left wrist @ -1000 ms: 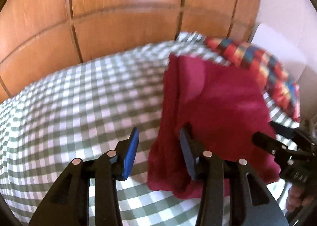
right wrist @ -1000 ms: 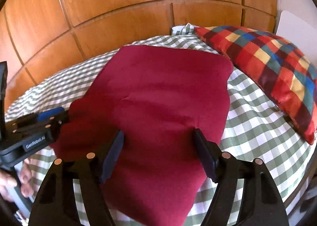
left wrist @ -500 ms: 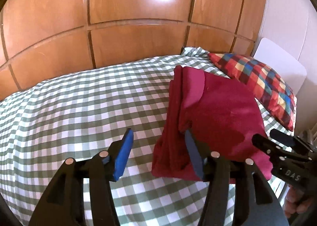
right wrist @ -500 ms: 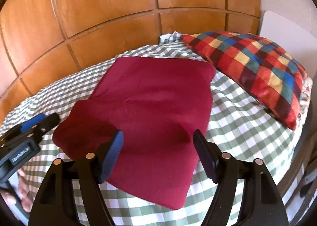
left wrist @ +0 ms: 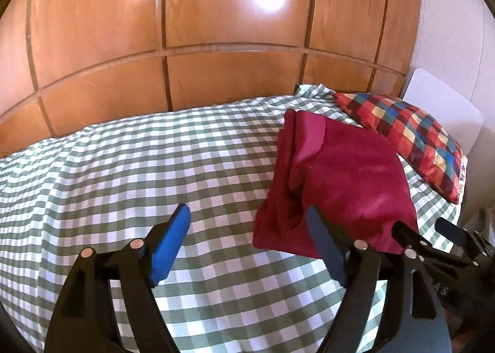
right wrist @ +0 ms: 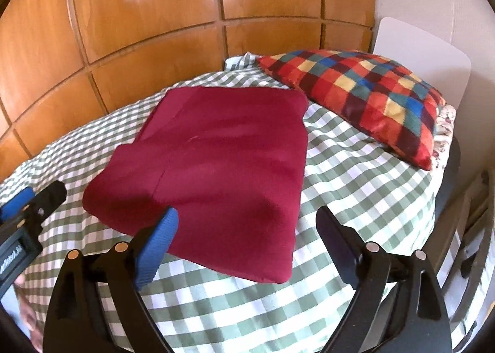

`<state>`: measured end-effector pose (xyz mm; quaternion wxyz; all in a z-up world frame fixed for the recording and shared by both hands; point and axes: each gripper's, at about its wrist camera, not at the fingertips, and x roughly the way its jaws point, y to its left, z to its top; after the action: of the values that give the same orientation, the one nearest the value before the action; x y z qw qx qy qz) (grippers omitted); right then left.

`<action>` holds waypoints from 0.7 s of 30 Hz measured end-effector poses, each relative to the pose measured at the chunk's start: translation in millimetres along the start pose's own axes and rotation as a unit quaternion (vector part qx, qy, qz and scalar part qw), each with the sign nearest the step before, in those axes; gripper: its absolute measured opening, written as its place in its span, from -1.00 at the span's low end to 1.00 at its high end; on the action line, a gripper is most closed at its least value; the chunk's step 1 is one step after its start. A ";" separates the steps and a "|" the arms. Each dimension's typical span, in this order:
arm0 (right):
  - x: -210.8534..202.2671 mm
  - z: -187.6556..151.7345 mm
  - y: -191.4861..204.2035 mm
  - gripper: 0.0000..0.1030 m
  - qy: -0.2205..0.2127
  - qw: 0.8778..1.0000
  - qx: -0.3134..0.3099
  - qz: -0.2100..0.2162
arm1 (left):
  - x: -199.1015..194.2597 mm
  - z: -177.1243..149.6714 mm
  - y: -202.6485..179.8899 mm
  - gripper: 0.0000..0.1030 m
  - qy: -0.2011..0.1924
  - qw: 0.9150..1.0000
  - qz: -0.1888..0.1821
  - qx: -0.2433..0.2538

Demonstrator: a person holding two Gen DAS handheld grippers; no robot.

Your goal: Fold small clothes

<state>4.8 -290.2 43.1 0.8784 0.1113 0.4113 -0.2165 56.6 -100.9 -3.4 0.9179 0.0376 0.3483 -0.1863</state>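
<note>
A dark red garment (left wrist: 349, 176) lies folded into a thick rectangle on the green-and-white checked bed (left wrist: 123, 167), its layered edge facing left. My left gripper (left wrist: 247, 209) hovers above the sheet just left of that edge, its jaws opening with nothing between the blue pads. In the right wrist view the garment (right wrist: 222, 152) lies flat and smooth. My right gripper (right wrist: 247, 212) hangs over its near edge with jaws opening, and the pads do not touch the cloth. Each gripper shows in the other's view: the right gripper (left wrist: 433, 241) and the left gripper (right wrist: 34, 201).
A multicoloured checked pillow (right wrist: 365, 93) lies at the head of the bed, right of the garment. A white board (right wrist: 420, 53) stands behind it. Glossy wooden wall panels (left wrist: 216, 28) run along the far side. The bed edge drops off at the right (right wrist: 439, 198).
Both grippers have drawn back and up from the garment while their jaws spread wider. The left gripper has let go of the layered edge, and the cloth now rests on the bed.
</note>
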 end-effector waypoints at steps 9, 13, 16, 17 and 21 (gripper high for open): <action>-14.4 8.8 -5.8 0.86 -0.030 0.999 0.024 -0.021 | -14.0 -3.0 0.0 0.81 -0.011 1.000 0.014 0.004; -15.5 8.1 -4.0 0.86 -0.029 0.999 0.022 -0.021 | -16.1 -5.3 0.7 0.85 -0.010 1.000 0.018 0.002; -16.3 7.8 -3.2 0.86 -0.030 0.999 0.020 -0.022 | -16.9 -5.6 0.7 0.87 -0.010 1.000 0.018 0.001; -16.4 7.9 -3.4 0.86 -0.030 0.999 0.020 -0.022 | -17.2 -5.7 0.3 0.87 -0.010 1.000 0.019 0.002; -16.9 8.1 -2.1 0.86 -0.029 0.999 0.019 -0.021 | -18.5 -5.2 -0.4 0.89 -0.013 1.000 0.018 0.002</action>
<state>-0.3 -290.2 61.2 0.8830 0.1133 0.3836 -0.2456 40.5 -94.4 4.8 0.9254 0.0434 0.3356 -0.1705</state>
